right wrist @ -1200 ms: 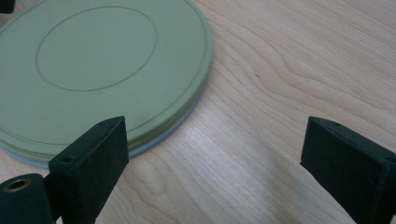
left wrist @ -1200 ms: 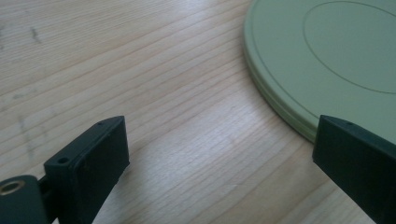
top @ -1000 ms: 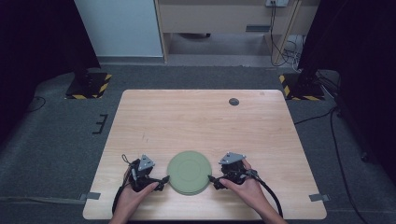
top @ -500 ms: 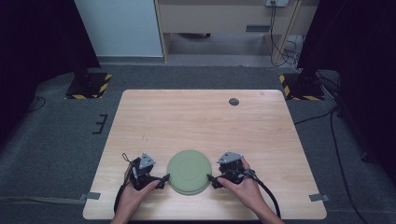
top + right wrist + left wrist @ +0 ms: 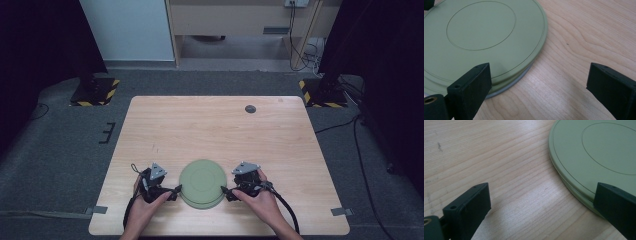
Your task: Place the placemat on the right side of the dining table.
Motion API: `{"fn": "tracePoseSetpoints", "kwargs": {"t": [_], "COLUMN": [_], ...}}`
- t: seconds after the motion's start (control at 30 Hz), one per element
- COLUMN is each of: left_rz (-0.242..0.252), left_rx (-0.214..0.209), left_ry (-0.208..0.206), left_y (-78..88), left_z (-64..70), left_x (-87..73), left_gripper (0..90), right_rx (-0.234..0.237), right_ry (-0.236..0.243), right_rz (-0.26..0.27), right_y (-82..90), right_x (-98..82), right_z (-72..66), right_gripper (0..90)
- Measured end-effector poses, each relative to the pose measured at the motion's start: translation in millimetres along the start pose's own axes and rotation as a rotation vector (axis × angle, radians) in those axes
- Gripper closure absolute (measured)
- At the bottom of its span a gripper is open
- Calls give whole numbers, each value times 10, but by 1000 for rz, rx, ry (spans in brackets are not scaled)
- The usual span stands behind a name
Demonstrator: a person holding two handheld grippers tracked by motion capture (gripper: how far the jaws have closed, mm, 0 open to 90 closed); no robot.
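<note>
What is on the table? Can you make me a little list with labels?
Main thing: round green plate, lying upside down near the front edge
Under it: a grey rim peeks out, maybe a second plate
Left claw: open, at the plate's left edge
Right claw: open, at the plate's right edge
Table: light wood
Far side: small dark disc

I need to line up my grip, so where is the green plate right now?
In the high view the green plate lies flat on the table near its front edge, between the left gripper and the right gripper.
</note>
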State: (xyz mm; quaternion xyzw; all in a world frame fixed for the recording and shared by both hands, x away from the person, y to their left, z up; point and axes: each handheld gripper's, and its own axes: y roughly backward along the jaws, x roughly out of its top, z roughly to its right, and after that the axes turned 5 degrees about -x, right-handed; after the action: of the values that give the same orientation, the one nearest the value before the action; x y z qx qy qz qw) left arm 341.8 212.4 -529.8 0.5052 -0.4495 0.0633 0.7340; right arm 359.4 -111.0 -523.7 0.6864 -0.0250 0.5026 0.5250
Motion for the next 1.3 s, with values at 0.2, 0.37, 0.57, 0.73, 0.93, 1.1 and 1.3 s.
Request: {"fn": "tracePoseSetpoints", "kwargs": {"t": [0.2, 0.37, 0.57, 0.73, 0.93, 1.1, 1.3], "left_rz": [4, 5, 6, 5, 6, 10, 16], "left_rx": [25, 20, 24, 25, 36, 38, 35], "left_ry": [-5, -8, -6, -7, -9, -5, -5], "left_y": [-26, -11, -16, -16, -28, -38, -24], "left_z": [2, 22, 24, 24, 23, 20, 22], "left_x": [30, 23, 26, 27, 39, 44, 45], "left_gripper": [7, 27, 19, 18, 9, 11, 28], "right_rx": [-33, -18, -11, -14, -28, -39, -33], "right_ry": [-13, -13, 1, -1, -4, -12, -25], "right_rz": [16, 9, -6, -10, -7, -4, -6], "right_y": [-38, 4, 15, 5, -8, -26, -36], "right_x": [36, 14, -20, -16, -2, 15, 14], "right_z": [-1, 15, 5, 8, 11, 32, 49], "right_gripper": [70, 83, 80, 73, 60, 50, 60]}}
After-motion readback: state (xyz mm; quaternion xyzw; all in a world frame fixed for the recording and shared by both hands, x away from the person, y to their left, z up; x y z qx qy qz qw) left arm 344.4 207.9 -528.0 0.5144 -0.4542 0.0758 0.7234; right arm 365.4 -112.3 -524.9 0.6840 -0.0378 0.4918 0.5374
